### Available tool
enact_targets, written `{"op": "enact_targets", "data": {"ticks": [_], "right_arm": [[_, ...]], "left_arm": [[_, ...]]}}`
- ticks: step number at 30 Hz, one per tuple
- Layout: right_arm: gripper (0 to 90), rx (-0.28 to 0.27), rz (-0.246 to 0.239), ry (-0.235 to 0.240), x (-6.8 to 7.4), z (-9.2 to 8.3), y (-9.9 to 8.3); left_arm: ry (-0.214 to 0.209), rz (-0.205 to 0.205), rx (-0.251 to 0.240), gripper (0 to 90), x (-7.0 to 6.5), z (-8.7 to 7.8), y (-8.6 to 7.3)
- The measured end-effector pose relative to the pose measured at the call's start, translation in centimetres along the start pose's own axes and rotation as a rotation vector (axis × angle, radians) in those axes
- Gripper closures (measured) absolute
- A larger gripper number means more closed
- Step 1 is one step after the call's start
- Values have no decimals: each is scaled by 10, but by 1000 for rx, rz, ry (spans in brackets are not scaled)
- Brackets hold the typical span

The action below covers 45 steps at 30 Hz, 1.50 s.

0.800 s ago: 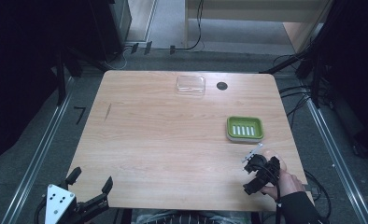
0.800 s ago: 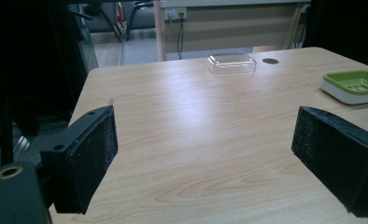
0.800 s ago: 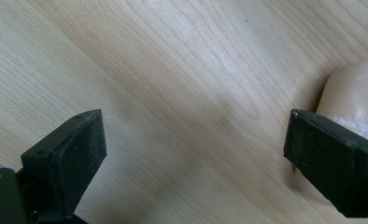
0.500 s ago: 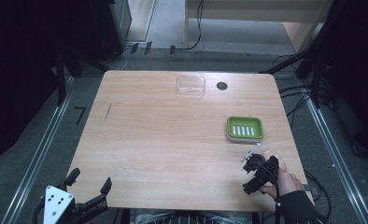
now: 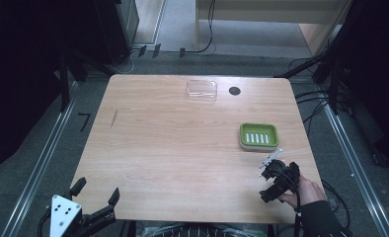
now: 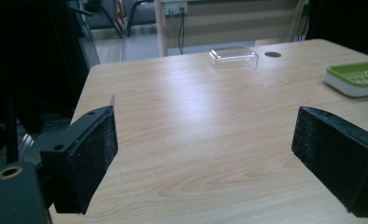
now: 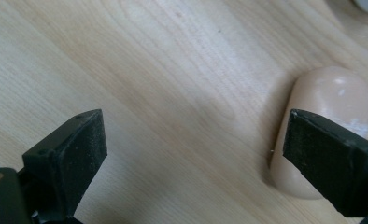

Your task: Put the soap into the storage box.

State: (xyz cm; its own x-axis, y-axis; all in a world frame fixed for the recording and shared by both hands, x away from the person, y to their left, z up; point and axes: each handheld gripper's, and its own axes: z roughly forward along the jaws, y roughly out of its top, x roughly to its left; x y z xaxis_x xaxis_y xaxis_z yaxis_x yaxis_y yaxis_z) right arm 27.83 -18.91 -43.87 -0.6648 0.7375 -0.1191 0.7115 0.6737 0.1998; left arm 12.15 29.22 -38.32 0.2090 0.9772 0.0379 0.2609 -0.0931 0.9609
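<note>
One smooth, rounded beige soap bar (image 7: 323,135) on the woodgrain worktop (image 5: 173,143), partly behind one jaw of the wide-open right gripper (image 7: 194,154). One green slotted soap dish (image 5: 258,135); one clear plastic lid (image 5: 202,90). Left gripper (image 6: 205,158) wide, empty.

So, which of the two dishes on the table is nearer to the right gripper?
The green soap dish, just beyond the right gripper. The clear plastic dish lies at the table's far edge.
</note>
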Motion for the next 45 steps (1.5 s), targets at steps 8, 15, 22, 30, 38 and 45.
{"op": "enact_targets", "data": {"ticks": [8,15,22,30,38,45], "right_arm": [[67,-13,11,-12,-3,-5,2],[67,-21,28,-16,-14,-9,3],[67,-21,52,-28,-27,-13,0],[67,-22,80,-34,-40,-14,0],[67,-11,99,-30,-51,-9,0],[68,-1,116,-17,-63,-3,1]], "left_arm": [[6,1,12,72,0,-1,0],[5,23,12,72,-4,-1,0],[0,16,8,72,0,-1,-1],[3,9,14,72,2,-2,-1],[14,19,15,72,-2,-4,-1],[22,1,11,72,0,-5,-1]]}}
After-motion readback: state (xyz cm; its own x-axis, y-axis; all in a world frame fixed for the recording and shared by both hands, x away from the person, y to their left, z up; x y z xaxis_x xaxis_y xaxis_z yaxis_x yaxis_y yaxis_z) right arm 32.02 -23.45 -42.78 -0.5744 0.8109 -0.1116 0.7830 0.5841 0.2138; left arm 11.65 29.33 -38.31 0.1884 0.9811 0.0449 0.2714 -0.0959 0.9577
